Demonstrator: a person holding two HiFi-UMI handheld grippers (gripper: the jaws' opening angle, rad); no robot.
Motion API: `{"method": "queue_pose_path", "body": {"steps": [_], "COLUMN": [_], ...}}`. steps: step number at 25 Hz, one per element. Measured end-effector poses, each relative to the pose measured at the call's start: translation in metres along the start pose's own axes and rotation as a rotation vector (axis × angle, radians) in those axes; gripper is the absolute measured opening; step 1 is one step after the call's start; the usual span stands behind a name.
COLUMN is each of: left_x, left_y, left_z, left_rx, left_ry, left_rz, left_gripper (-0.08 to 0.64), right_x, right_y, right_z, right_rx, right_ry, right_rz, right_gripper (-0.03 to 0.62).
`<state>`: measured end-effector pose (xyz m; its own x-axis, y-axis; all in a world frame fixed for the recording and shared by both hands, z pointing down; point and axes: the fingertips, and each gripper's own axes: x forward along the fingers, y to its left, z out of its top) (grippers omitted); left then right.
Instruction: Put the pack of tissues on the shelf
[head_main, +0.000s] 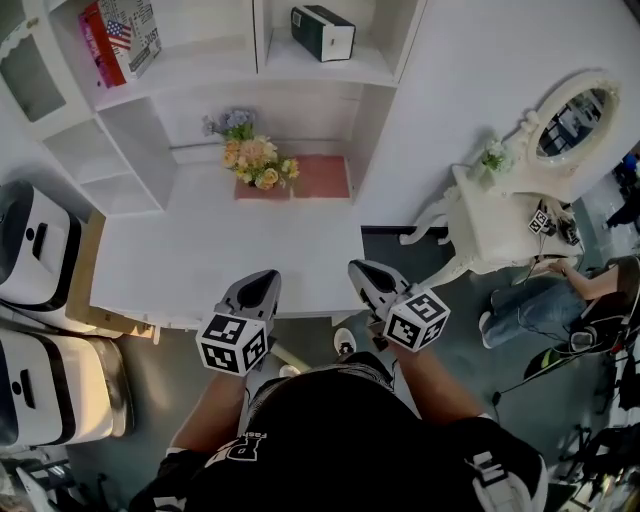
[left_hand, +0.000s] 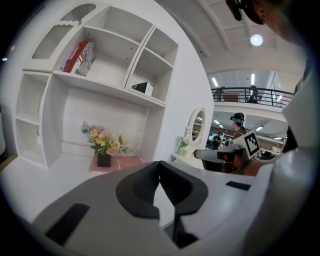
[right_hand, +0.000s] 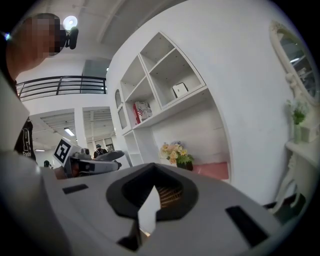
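Note:
A red and white pack with a flag print (head_main: 120, 35) stands in the upper left compartment of the white shelf unit (head_main: 215, 65); it also shows as the pack (left_hand: 80, 57) and the pack (right_hand: 142, 111) in the gripper views. A dark box with a white end (head_main: 322, 32) sits in the compartment to its right. My left gripper (head_main: 262, 283) and right gripper (head_main: 362, 270) hover side by side over the desk's front edge, both shut with nothing between the jaws. The left jaws (left_hand: 160, 167) and right jaws (right_hand: 152, 192) point toward the shelves.
A bunch of flowers (head_main: 255, 160) stands on a pink mat (head_main: 322, 177) at the back of the white desk (head_main: 220, 260). A white vanity with an oval mirror (head_main: 575, 125) stands to the right, with a seated person (head_main: 560, 290) beside it. White machines (head_main: 35, 250) stand at the left.

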<state>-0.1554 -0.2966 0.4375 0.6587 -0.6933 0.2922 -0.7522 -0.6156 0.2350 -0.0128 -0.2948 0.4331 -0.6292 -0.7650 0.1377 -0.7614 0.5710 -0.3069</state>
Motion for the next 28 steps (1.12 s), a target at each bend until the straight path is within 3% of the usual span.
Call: {"method": "queue_pose_path", "body": {"steps": [6, 14, 23, 28], "left_x": [-0.005, -0.006, -0.006, 0.003], "left_y": [-0.007, -0.02, -0.045, -0.072], "left_z": [-0.013, -0.019, -0.019, -0.024], "left_rx": [-0.001, 0.002, 0.009, -0.016], "left_ry": [0.008, 0.019, -0.001, -0.014], "left_rz": [-0.045, -0.069, -0.019, 0.049], "left_gripper": [0.014, 0.014, 0.014, 0.014], "right_x": [-0.01, -0.017, -0.031, -0.054], "right_y": [0.012, 0.024, 0.018, 0.007], "right_z": [-0.029, -0.034, -0.028, -0.023], "right_rx": [0.002, 0.002, -0.002, -0.022], "right_ry": [0.049, 0.074, 0.07, 0.074], "right_rz": [-0.029, -0.022, 0.049, 0.128], "right_gripper": [0.008, 0.008, 0.008, 0.008]}}
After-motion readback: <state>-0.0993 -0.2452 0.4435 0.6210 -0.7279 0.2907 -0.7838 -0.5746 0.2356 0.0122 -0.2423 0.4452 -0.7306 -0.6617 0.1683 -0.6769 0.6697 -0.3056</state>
